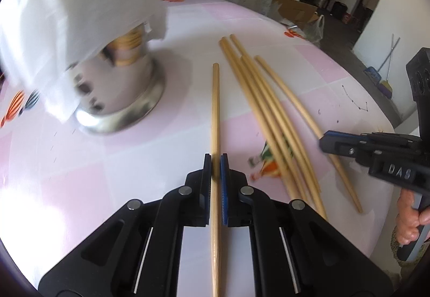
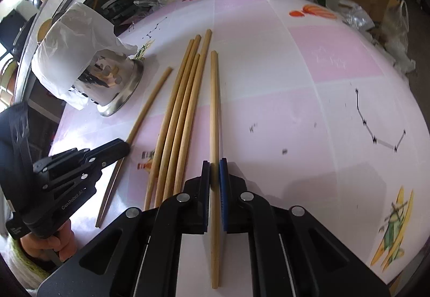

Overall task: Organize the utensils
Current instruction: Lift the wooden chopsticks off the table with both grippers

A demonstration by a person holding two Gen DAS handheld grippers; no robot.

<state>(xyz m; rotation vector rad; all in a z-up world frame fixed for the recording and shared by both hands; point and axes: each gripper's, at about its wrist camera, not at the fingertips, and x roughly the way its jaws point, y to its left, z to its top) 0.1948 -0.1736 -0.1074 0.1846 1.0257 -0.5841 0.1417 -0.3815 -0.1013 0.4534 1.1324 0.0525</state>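
Two grippers, each pinching its own chopstick rn. Far left on the pink-checked tablecloth [image 1: 166,28] sits a metal utensil holder [image 1: 126,87] w/ white plastic wrap [image 1: 80,1] draped over its top, some utensils inside but too blurry to say what. Next over, the left gripper [image 1: 215,160] has its jaws pressed together on a single chopstick [image 1: 215,108], which runs straight up between the pads and out past the tips, set apart from the rest and just right of the holder's base. Then a loose bunch of four chopsticks [image 2: 177,114] lying flat on the cloth btw the two grippers, not gripped by anything. On the right side, the right gripper [image 2: 215,162] is clamped on another chopstick [image 2: 214,98], which also sticks out fwd along the cloth, just beside the bunch. Each tool is held by a hand [image 2: 48,243] at the edge of the other's view.
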